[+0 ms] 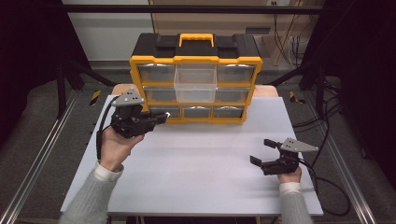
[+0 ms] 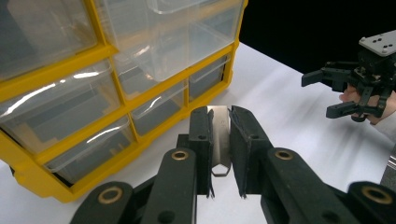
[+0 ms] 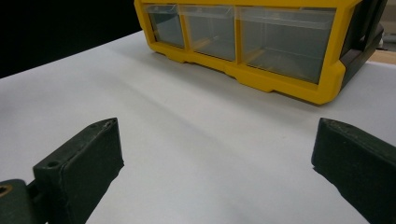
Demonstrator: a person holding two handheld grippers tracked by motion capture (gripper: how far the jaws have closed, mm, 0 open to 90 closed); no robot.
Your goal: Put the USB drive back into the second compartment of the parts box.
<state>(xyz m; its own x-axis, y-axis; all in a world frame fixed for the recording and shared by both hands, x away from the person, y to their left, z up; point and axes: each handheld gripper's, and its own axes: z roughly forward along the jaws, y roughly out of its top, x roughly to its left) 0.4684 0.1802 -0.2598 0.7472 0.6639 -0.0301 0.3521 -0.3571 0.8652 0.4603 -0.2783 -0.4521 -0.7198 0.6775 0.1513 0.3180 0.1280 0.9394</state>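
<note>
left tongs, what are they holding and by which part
The left tongs are shut on a flat metal piece, clamped by its two side edges. What it is cannot be told.

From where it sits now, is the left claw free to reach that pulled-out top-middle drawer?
Probably yes: the left claw holds a metal piece beside the organizer, and nothing blocks the open drawer above.

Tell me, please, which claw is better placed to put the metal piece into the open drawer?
Left, probably: the left claw already grips the metal piece beside the organiser's pulled-out drawer; the right claw is open, farther off.
</note>
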